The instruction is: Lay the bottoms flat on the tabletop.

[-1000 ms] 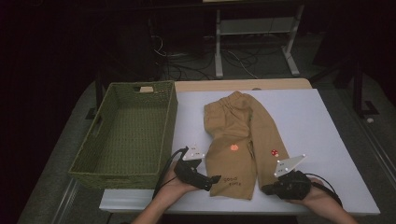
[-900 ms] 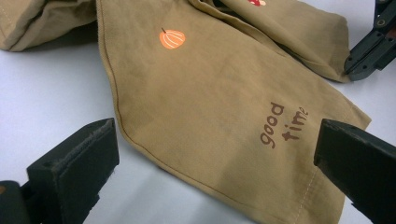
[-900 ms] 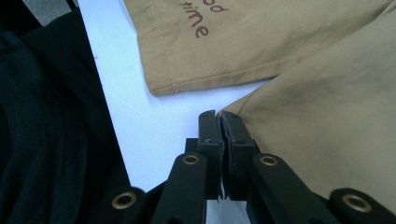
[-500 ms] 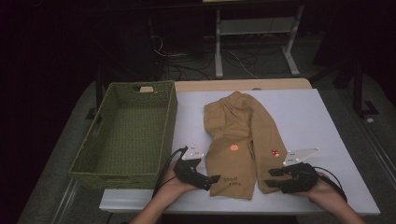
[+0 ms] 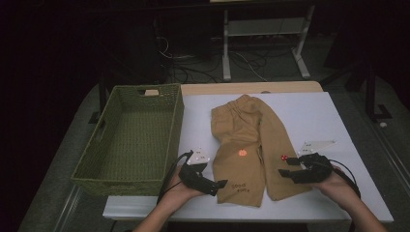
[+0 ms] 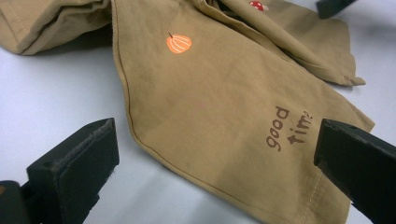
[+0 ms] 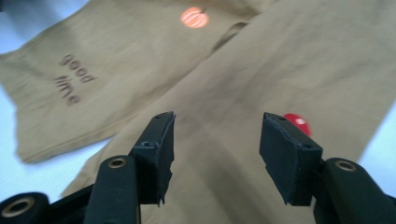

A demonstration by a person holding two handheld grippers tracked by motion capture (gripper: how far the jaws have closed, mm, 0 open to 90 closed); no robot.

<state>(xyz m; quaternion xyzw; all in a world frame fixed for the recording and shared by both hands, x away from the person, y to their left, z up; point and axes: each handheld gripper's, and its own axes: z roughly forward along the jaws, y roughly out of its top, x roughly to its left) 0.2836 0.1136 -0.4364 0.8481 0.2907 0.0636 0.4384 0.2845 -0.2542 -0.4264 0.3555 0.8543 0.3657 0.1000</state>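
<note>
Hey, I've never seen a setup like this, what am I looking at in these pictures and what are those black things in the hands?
A person sits at a white table and holds a hand-worked gripper in each hand. One picture looks down from above; the other two come from cameras riding on each gripper, looking along its black jaws. On the table lie small tan trousers with a pumpkin print, beside a green woven basket. The left gripper rests open at one trouser leg's edge. The right gripper has just been opening over the other leg; its jaws stand apart above the cloth. Nothing is held.
</note>
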